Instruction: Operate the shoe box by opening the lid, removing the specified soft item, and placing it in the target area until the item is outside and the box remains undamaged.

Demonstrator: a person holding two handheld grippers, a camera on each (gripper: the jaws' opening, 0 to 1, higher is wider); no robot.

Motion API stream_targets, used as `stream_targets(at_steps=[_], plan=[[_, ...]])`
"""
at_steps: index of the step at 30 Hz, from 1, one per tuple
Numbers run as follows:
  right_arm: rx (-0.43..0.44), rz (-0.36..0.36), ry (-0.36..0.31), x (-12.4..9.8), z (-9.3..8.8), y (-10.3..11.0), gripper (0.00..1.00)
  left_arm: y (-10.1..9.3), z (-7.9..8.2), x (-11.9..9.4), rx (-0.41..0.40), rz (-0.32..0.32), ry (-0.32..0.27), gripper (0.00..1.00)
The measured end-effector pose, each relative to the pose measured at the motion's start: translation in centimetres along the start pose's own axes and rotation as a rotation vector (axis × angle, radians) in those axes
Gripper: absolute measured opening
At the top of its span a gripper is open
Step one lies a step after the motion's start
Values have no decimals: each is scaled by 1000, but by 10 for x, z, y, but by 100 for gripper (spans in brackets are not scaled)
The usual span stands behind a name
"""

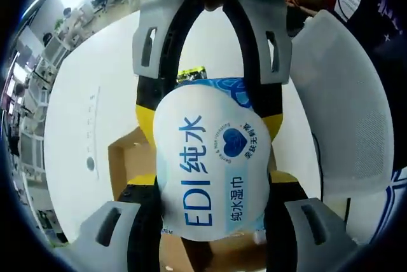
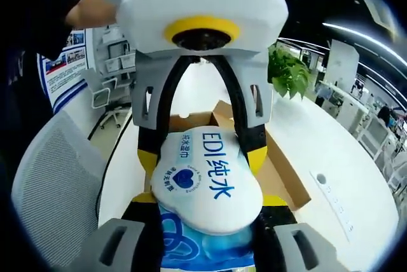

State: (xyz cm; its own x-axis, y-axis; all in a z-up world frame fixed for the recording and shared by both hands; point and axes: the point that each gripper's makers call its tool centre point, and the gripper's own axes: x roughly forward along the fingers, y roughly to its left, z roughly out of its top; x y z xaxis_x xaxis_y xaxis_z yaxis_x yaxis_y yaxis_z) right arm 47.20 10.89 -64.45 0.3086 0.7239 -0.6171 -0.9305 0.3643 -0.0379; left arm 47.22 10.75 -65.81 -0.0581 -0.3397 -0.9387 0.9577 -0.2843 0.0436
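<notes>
Wipes pack [image 1: 210, 170]: white/blue, "EDI" print, both tongs gripping.

Each camera looks close along its own jaws at the other gripper; both views share the wipes pack [image 1: 206, 164] [image 2: 206, 180] above the box [image 2: 280, 176].

Left gripper [image 1: 213, 186] and right gripper [image 2: 206, 205] are facing each other head-on, both clamping the same wet wipes pack [image 2: 206, 180] from opposite ends. Each gripper's jaws are pressing against the pack's sides, yellow pads touching it. A hand [image 2: 95, 8] is gripping the left gripper's body from behind
</notes>
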Motion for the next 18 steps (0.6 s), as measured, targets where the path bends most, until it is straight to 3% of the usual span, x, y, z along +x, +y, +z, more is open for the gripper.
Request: stream_targets(at_steps=[18], plan=[[-6,-14,18,-32,-31,-19,51,15,41,20,12,10,-34,65]])
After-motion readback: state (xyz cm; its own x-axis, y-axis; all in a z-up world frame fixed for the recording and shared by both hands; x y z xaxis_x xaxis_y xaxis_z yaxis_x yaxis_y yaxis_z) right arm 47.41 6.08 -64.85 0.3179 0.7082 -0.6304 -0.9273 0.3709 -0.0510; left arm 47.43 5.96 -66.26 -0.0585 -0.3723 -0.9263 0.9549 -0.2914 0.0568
